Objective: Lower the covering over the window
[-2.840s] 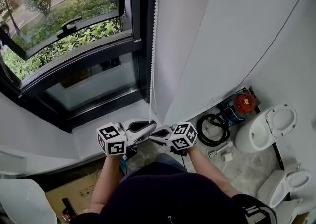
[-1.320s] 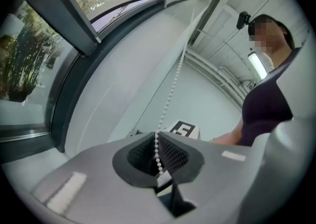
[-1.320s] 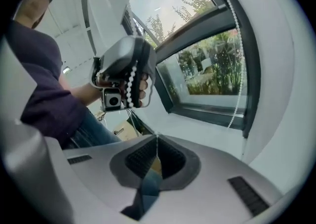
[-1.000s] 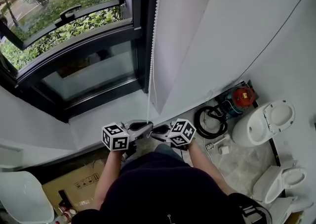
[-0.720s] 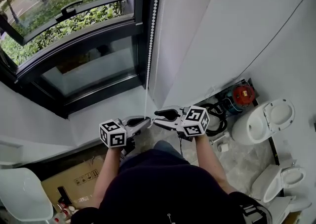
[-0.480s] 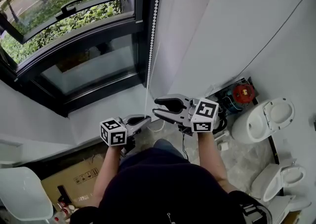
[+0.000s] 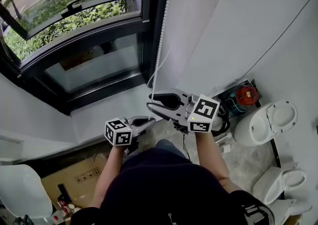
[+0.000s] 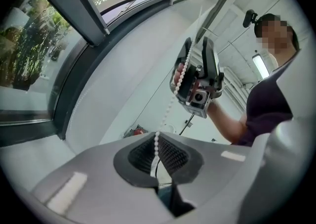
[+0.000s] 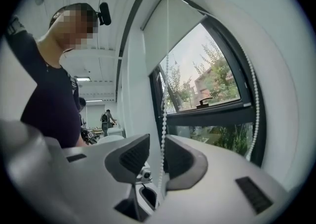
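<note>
Left gripper (image 7: 149,119) clamped on bead chain (image 7: 162,45), right gripper (image 7: 150,101) above, jaws just opened around it, window (image 7: 74,35) beside, toilets (image 7: 266,125) on floor (image 7: 244,163).

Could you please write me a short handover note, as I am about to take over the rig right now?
Left gripper: shut on the bead chain, low on it.
Right gripper: open, its jaws have just been opening; the chain runs between them unpinched, higher up than the left.
Blind: covers only the top of the window.
Done: blind started down.
Left: probably close the right on the chain, free the left, pull, and repeat hand over hand until the glass is covered.
</note>
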The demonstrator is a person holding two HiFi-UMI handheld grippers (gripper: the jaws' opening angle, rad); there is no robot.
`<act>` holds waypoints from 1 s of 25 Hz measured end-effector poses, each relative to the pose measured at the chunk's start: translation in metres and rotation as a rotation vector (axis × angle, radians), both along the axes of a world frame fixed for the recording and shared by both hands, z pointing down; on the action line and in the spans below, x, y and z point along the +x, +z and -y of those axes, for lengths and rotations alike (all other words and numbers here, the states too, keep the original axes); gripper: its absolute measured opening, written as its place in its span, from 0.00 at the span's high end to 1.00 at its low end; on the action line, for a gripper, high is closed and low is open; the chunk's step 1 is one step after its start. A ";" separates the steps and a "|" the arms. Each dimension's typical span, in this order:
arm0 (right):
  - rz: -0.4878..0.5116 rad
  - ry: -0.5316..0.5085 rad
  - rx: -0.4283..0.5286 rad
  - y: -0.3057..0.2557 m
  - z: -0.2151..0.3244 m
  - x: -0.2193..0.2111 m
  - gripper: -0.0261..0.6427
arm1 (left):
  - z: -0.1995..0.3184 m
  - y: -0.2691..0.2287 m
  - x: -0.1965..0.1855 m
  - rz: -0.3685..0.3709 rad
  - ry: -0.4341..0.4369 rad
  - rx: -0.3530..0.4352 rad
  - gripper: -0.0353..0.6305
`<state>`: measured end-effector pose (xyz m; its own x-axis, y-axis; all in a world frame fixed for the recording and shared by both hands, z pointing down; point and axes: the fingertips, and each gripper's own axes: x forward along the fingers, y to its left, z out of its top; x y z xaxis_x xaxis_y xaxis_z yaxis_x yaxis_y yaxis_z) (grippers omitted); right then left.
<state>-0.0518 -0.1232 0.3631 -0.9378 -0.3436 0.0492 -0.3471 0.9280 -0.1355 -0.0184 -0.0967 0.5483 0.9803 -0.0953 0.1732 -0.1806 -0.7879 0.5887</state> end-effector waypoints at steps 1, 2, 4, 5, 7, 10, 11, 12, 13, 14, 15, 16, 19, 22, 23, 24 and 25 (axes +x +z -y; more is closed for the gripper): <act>0.004 -0.004 0.002 -0.001 0.000 -0.004 0.81 | -0.004 0.013 -0.001 0.069 0.022 0.003 0.93; 0.005 -0.007 0.002 -0.002 0.001 -0.007 0.82 | -0.011 0.030 -0.002 0.146 0.054 0.010 0.93; -0.003 -0.009 -0.005 0.000 0.000 -0.013 0.93 | -0.028 0.053 -0.005 0.210 0.109 0.000 0.93; 0.000 -0.010 -0.015 0.001 -0.001 -0.015 0.94 | -0.035 0.057 -0.006 0.204 0.120 -0.021 0.93; 0.026 -0.013 -0.044 0.001 -0.001 -0.014 0.94 | -0.039 0.059 -0.007 0.193 0.123 -0.043 0.93; 0.068 0.004 -0.082 0.001 0.005 -0.009 0.94 | -0.033 0.053 -0.008 0.180 0.107 -0.032 0.93; 0.071 0.009 -0.088 0.003 0.007 -0.009 0.94 | -0.032 0.051 -0.008 0.163 0.100 -0.033 0.93; 0.069 0.012 -0.092 0.004 0.008 -0.009 0.94 | -0.031 0.049 -0.009 0.145 0.094 -0.036 0.93; 0.066 0.016 -0.094 0.006 0.009 -0.009 0.94 | -0.031 0.047 -0.009 0.129 0.089 -0.039 0.93; 0.064 0.020 -0.098 0.007 0.011 -0.008 0.94 | -0.031 0.045 -0.009 0.117 0.088 -0.040 0.93; 0.062 0.024 -0.100 0.009 0.013 -0.007 0.94 | -0.031 0.044 -0.008 0.109 0.088 -0.038 0.93; 0.060 0.028 -0.100 0.010 0.014 -0.006 0.94 | -0.030 0.042 -0.008 0.103 0.088 -0.034 0.93; 0.030 0.025 -0.090 0.013 0.017 -0.004 0.94 | -0.026 0.037 -0.007 0.085 0.077 -0.022 0.93; -0.082 0.022 -0.105 0.039 0.021 -0.004 0.94 | -0.021 0.030 -0.006 0.068 0.061 -0.015 0.93; -0.103 0.020 -0.122 0.048 0.021 -0.004 0.94 | -0.021 0.029 -0.006 0.065 0.057 -0.014 0.93; -0.096 0.017 -0.144 0.055 0.020 -0.004 0.94 | -0.020 0.028 -0.006 0.062 0.055 -0.015 0.93; -0.070 0.013 -0.165 0.057 0.018 -0.005 0.94 | -0.020 0.027 -0.006 0.062 0.054 -0.018 0.93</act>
<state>-0.0570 -0.1408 0.4199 -0.9258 -0.3373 0.1707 -0.3725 0.8906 -0.2607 -0.0248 -0.0766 0.5756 0.9712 -0.0389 0.2350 -0.1748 -0.7866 0.5922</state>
